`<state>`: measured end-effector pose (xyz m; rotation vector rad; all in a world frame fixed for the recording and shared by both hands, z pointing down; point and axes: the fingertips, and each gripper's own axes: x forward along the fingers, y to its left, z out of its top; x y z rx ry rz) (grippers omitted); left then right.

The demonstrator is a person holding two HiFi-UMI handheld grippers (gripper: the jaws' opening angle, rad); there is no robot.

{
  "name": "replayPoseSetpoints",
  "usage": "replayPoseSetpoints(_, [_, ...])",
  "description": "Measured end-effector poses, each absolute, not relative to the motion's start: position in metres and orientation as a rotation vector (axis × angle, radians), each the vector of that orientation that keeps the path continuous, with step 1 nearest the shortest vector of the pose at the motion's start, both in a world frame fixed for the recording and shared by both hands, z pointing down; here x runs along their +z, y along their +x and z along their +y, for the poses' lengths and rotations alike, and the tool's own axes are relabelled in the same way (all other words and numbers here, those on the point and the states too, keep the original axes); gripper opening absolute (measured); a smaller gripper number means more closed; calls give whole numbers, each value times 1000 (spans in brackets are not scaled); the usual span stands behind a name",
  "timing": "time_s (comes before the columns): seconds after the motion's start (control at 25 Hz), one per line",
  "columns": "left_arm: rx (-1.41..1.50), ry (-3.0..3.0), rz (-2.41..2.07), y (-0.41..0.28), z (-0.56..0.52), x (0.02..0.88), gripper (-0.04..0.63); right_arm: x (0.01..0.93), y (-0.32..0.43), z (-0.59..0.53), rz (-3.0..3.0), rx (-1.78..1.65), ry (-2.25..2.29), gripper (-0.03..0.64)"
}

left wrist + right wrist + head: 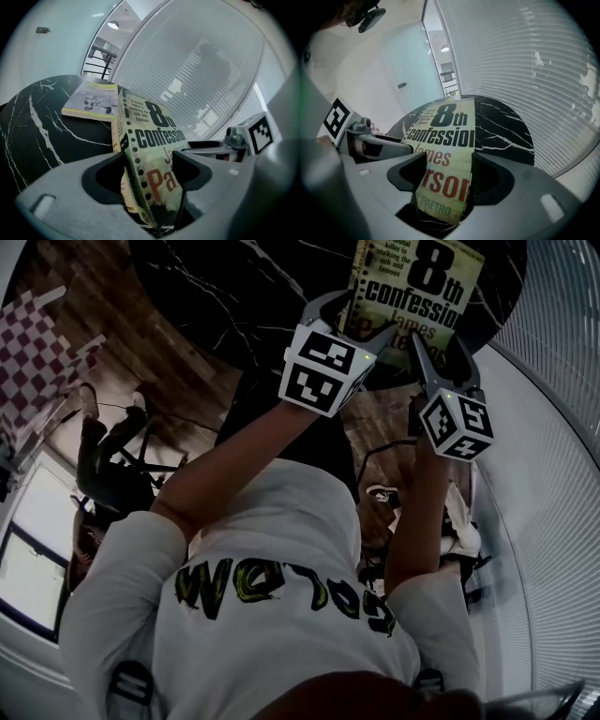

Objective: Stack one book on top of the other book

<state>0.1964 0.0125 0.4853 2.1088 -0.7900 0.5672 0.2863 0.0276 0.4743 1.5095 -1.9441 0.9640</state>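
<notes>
A pale green paperback, "8th confession" [412,287], hangs tilted over the black marble round table [234,296], held by both grippers at its near end. My left gripper [356,324] is shut on the spine side; in the left gripper view the book [150,136] stands between the jaws with both pads against it. My right gripper [442,357] is shut on the other edge, and the cover [445,136] fills its jaws. A second book [91,99], pale with a yellowish edge, lies flat on the table [42,126] further back to the left.
Curved white slatted blinds [553,474] run close along the right of the table. On the wooden floor to the left stand a checkered thing [37,352] and a black chair [112,474]. The table's near rim [520,154] lies just below the grippers.
</notes>
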Motion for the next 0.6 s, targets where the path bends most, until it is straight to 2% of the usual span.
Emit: replayPoseSetpoints(0.6, [631, 2091, -808, 206, 15, 506, 325, 495, 294, 27, -1945, 1022, 1483, 302])
